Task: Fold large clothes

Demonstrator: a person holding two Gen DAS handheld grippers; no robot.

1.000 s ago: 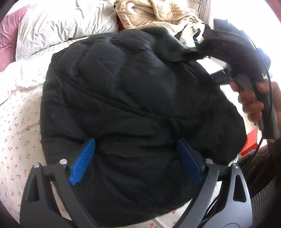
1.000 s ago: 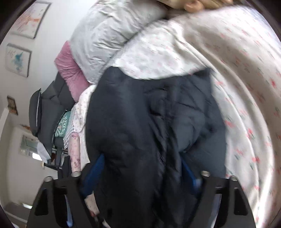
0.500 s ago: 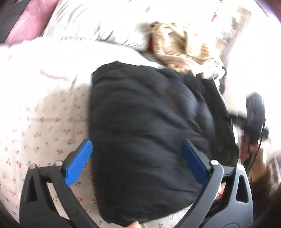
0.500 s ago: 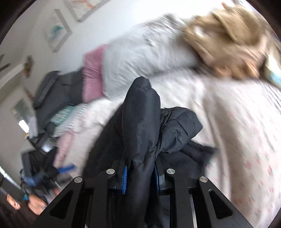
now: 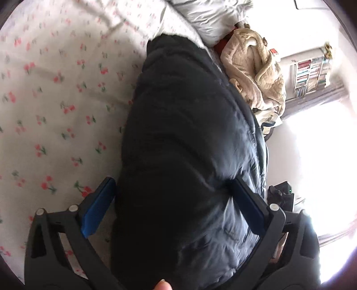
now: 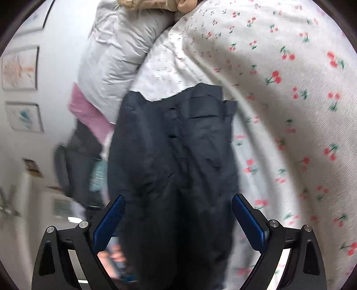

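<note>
A black puffer jacket lies bunched lengthwise on the cherry-print bed sheet. My left gripper hangs over its near end with the jaws spread wide. The jacket's bulk fills the gap, and the left pad stands just off the jacket's edge. In the right wrist view the jacket lies flatter, with seams and a pocket showing. My right gripper is opening over it. The fabric runs between the blue pads, which do not press on it.
A grey-white pillow and a beige quilted blanket lie at the head of the bed. A pink pillow sits beside the grey one. A bookshelf stands by the bright window. The bed's left edge drops to a cluttered floor.
The right gripper, shut on a raised fold of the jacket half a second ago, has opened, and the fold now lies down. Both views have rolled and dropped closer to the jacket.
</note>
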